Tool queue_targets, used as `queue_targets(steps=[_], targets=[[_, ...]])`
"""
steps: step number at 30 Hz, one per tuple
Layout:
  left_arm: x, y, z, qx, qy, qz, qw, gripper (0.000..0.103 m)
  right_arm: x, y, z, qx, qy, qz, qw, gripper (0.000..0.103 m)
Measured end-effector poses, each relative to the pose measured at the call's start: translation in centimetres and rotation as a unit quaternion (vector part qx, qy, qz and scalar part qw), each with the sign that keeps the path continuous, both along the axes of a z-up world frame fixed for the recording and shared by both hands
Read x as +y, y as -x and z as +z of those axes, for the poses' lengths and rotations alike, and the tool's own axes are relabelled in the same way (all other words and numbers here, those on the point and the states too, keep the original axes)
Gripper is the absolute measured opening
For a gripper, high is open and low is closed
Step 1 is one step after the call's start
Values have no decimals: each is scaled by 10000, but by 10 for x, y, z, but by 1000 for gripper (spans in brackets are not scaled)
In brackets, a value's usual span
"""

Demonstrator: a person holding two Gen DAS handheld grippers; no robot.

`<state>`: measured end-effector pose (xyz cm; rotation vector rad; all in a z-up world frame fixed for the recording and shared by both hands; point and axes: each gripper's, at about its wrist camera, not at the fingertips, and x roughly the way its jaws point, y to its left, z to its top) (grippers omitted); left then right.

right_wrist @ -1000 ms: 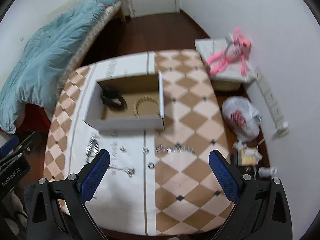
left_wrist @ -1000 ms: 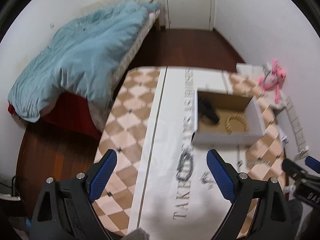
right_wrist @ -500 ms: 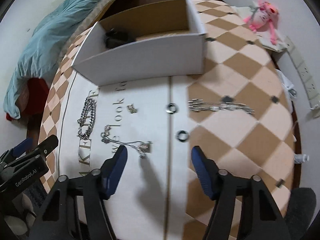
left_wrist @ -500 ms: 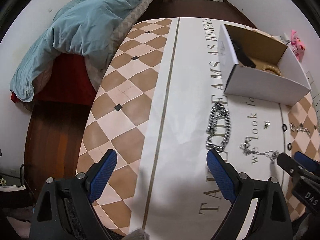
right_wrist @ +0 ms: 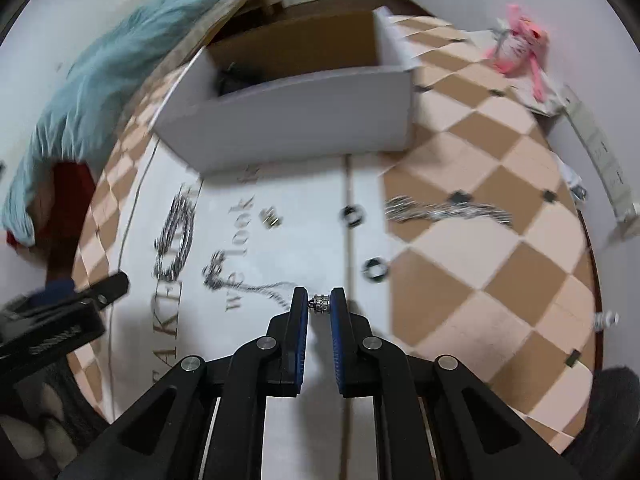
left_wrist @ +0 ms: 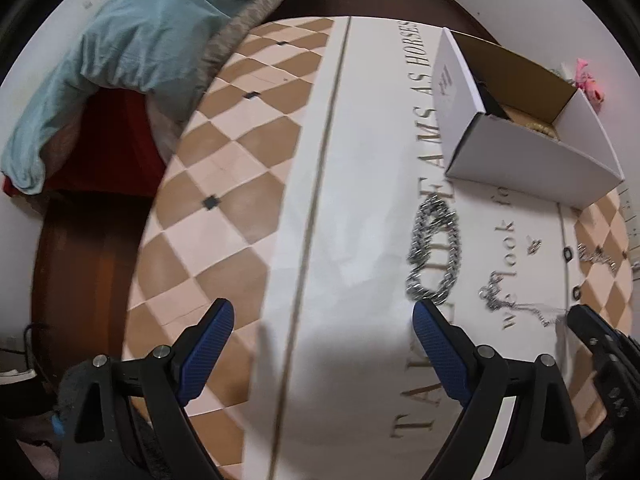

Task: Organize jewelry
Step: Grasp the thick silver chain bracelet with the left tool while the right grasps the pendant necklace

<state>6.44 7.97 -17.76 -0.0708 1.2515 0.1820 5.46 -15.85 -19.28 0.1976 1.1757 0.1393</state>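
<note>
Bedroom setup: round table with a tan-and-cream checked cloth [right_wrist: 472,248] and a white lettered runner [left_wrist: 360,240] down the middle; blue duvet on a bed [left_wrist: 132,36] behind it.

Right gripper [right_wrist: 319,303] is clenched on the small silver knurled pendant [right_wrist: 320,304] of a thin silver chain necklace [right_wrist: 240,284]. Pendant sits pinched right at the fingertips, low over the runner; the chain trails left from it across the lettering and bunches into a knot at the far end. Motion blur, so link detail is unreadable.

Left gripper [left_wrist: 322,316] is released, blue pads wide apart, nothing between them, hovering over the runner's near end.

Other jewelry on the table:
- heavy silver curb chain [left_wrist: 434,256], looped in an oval on the lettering, just ahead of the left gripper's right finger
- two dark rings [right_wrist: 376,269], near the runner's right edge, apart from each other
- small gold-and-silver earring pair [right_wrist: 270,218], blurred
- silver link bracelet [right_wrist: 444,210], stretched out on the checked cloth, smeared by blur

White cardboard box with brown interior [left_wrist: 532,152] stands behind the loose pieces. Its near wall hides most of the contents: only a dark item and the edge of a gold beaded piece [left_wrist: 540,128] show. Pink plush toy [right_wrist: 520,46] beyond the table's right edge.
</note>
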Motion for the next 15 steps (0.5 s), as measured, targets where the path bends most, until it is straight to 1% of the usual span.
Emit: queue_targets(steps=[4, 6, 7, 8, 9, 10, 11, 12, 13, 14, 15], targets=[[-4, -18, -5, 17, 531, -52, 9986, 90, -22, -8, 16, -124, -42, -253, 9996, 12], [-9, -29, -9, 56, 582, -148, 9982, 89, -30, -14, 19, -138, -48, -344, 9993, 12], [-13, -34, -11, 54, 578, -225, 9981, 81, -33, -17, 18, -131, -42, -390, 9991, 12], [-17, -38, -14, 85, 545, -301, 9980, 76, -35, -18, 18, -115, -42, -422, 9990, 12], [-20, -42, -17, 147, 524, -376, 9978, 64, -37, -20, 17, -82, -58, -456, 9989, 12], [-23, -44, -18, 86, 534, -469, 9974, 58, -39, -21, 15, -58, -69, -482, 9988, 12], [-26, -45, -16, 42, 487, -546, 9973, 47, -39, -22, 14, -40, -61, -493, 9988, 12], [-30, -46, -15, 22, 344, -616, 9975, 29, -40, -22, 14, -24, -58, -493, 9988, 12], [-33, -46, -14, 1, 309, -732, 9968, 13, -39, -23, 13, -2, -64, -494, 9988, 12], [-35, -45, -14, -10, 353, -783, 9963, 7, -38, -23, 12, 7, -64, -490, 9988, 12], [-35, -45, -13, -23, 408, -802, 9959, 6, -38, -23, 12, 2, -76, -493, 9988, 12]])
